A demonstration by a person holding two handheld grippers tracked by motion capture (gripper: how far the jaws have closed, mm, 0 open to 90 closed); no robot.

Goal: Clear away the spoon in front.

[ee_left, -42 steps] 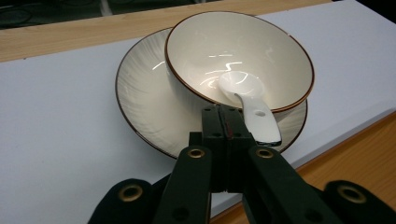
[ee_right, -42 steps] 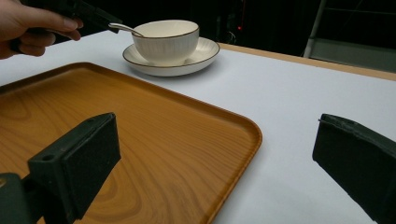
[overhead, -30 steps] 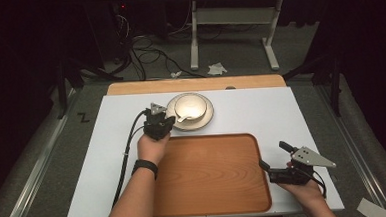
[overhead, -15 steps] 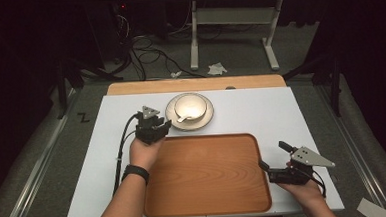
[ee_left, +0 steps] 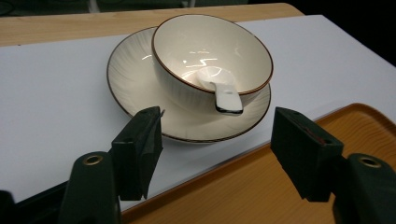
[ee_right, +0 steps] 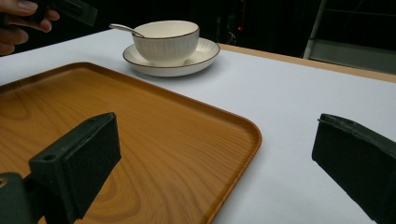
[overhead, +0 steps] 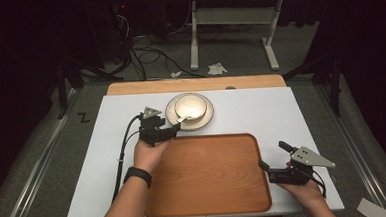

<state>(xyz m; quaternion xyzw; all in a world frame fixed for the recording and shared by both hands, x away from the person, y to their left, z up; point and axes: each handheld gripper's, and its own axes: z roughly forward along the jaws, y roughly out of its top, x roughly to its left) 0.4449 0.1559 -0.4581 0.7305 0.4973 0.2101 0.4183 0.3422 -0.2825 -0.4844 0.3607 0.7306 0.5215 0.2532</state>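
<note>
Currently the left tool (overhead: pixel 168 132) is hovering just short of the saucer's near rim, its jaws having just been opening and now standing apart with nothing between them. In the left gripper view the two black jaws are framing the near edge of the saucer (ee_left: pixel 140 88) without touching it. The right tool (overhead: pixel 271 159) is resting at the right edge of the tray, also released, its jaws spread wide and empty.

Looking outward, the saucer is sitting on the white bench (overhead: pixel 281 109), just beyond the far edge of the wooden tray (overhead: pixel 209 172). A cream bowl (ee_left: pixel 212 56) with a thin brown rim is standing upright on the saucer. Inside the bowl a white spoon (ee_left: pixel 219 91) is lying, its handle leaning over the rim toward the left tool. No food or liquid is showing in the bowl. The tray is holding nothing.

Judging from this, the risk is lying in the stack: three loose pieces are sitting on one another. If the left tool is closing on the thin saucer rim and lifting unevenly, the bowl may be sliding or tipping, and the spoon may be dropping out. The jutting spoon handle may also be getting knocked by a jaw on the way in.
</note>
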